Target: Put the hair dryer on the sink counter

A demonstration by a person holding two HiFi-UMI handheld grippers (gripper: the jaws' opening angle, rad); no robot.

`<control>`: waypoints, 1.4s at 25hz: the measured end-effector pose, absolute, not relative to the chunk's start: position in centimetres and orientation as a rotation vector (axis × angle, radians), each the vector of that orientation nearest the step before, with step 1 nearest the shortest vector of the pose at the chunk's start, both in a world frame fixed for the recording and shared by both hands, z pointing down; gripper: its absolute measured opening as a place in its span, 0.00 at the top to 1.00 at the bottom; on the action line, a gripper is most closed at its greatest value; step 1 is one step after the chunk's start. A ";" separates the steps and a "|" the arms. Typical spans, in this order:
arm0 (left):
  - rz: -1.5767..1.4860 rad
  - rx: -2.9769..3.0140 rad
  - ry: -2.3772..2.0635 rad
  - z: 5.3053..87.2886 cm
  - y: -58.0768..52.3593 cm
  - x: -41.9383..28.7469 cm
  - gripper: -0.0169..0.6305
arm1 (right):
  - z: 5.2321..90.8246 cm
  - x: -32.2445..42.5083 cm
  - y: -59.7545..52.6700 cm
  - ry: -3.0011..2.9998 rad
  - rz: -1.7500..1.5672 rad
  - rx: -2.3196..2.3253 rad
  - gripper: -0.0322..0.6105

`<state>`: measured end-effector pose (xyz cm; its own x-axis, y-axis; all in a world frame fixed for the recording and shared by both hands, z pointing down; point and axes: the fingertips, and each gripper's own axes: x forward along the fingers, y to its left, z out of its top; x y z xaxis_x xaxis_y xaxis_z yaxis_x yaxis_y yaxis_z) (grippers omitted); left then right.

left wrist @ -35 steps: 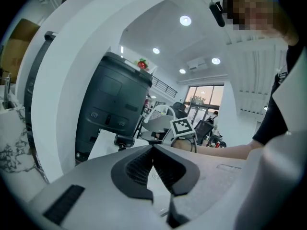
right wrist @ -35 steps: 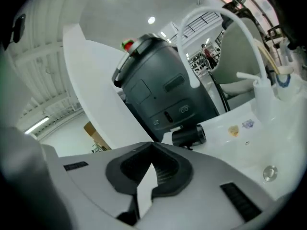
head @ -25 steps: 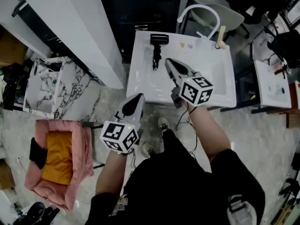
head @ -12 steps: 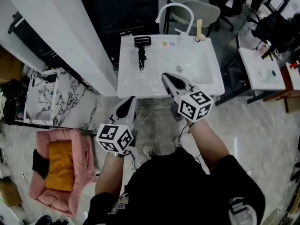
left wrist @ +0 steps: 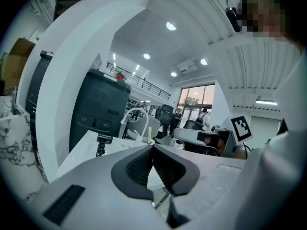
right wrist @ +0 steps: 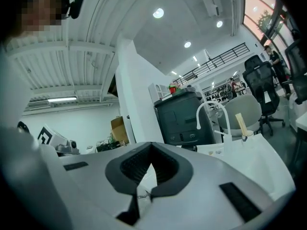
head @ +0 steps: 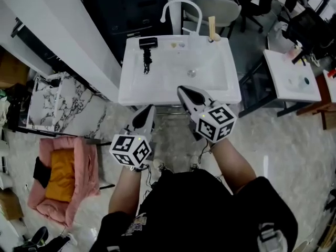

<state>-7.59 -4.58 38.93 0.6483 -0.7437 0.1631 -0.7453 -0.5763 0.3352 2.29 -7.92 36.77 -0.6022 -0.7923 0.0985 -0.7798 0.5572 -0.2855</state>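
Left gripper [head: 147, 113]: jaws fully closed, pads meeting at the tips, nothing between them. Right gripper [head: 184, 92]: same, shut and empty. Both are held out roughly level in front of the person. The left one is short of the sink [head: 128, 91]. The right one's nose overlaps the near rim in the head view, and I can't tell if it touches. Neither is anywhere near the load. Hair dryer [head: 147, 49] lies flat on the counter strip at the far left of the basin, well apart from both grippers. It sits close to the back edge, left of the faucet [head: 178, 5] and the cup with a stick [head: 212, 34]. My read: empty closed jaws held clear plus the dryer resting unsupported means the placement looks done. That spot makes sense too, flat surface, off the basin slope and away from the drain [head: 192, 73]. Orientation: the black barrel runs crosswise along the back edge. The darker part below it (handle or coiled cord, can't separate them) trails toward the person. So the long axis runs far-to-near, roughly parallel to the sink's left edge, head end at the back.
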 end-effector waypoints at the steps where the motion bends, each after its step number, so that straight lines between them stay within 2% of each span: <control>1: 0.008 2.495 -1.188 38.9 -4.3 -6.9 0.97 | 36.8 2.9 -7.5 2.741 -0.468 -1.373 0.95; 14: -0.022 2.485 -1.269 37.7 -2.0 -2.8 0.97 | 36.3 6.0 -4.5 2.803 -0.459 -1.275 0.95; 35: 0.000 2.485 -1.257 37.8 -2.7 -2.4 0.97 | 36.8 6.4 -5.1 2.777 -0.518 -1.275 0.95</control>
